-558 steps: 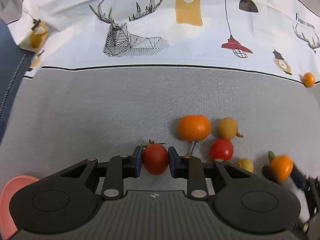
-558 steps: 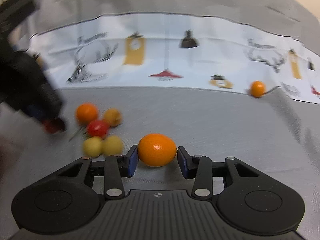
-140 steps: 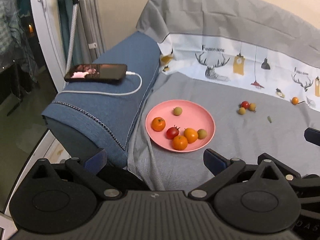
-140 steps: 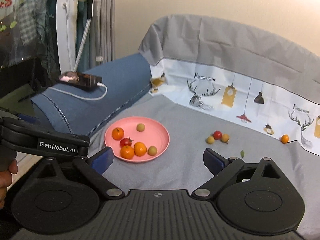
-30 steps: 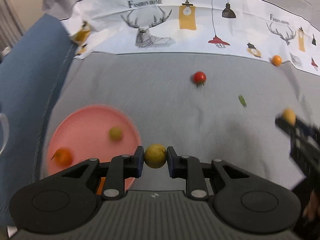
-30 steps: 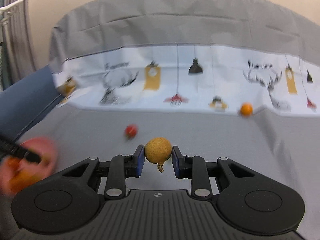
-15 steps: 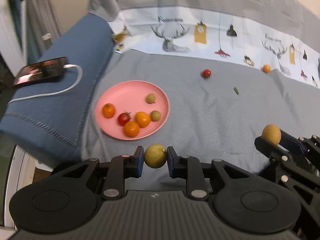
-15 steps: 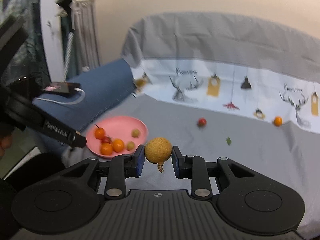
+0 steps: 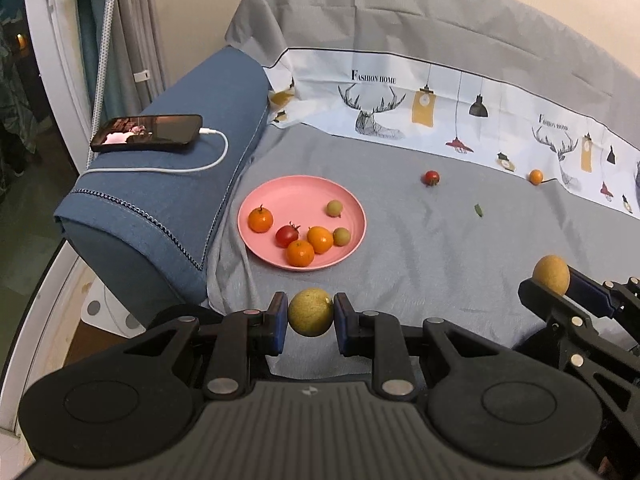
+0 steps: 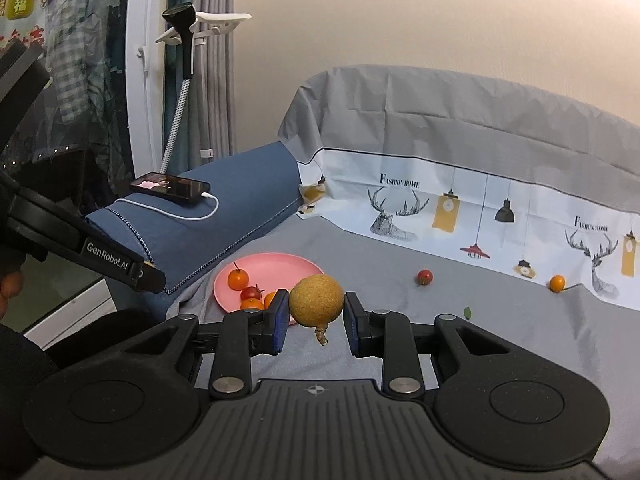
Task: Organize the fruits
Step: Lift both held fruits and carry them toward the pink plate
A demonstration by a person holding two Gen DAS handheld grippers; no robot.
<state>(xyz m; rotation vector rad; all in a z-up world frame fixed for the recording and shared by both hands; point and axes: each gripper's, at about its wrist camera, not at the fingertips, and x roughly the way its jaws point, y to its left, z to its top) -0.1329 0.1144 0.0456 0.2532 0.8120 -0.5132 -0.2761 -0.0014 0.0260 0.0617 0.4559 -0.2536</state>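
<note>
With each gripper (image 9: pixel 310 312) (image 10: pixel 316 305) clamped on a yellow fruit (image 9: pixel 310 311) (image 10: pixel 316 299), both should lower over the bare left of the plate (image 9: pixel 280 192) before parting.

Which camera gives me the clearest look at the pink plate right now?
Left wrist view: the whole pink plate shows from above, six fruits countable. In the right wrist view the plate is low-angled, partly behind the right gripper and its fruit.

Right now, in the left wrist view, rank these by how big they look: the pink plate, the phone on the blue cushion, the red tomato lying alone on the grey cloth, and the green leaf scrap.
1. pink plate
2. phone, somewhat smaller, though it lies farther off and is foreshortened, so true size is unsure
3. red tomato
4. green leaf scrap, smallest
</note>
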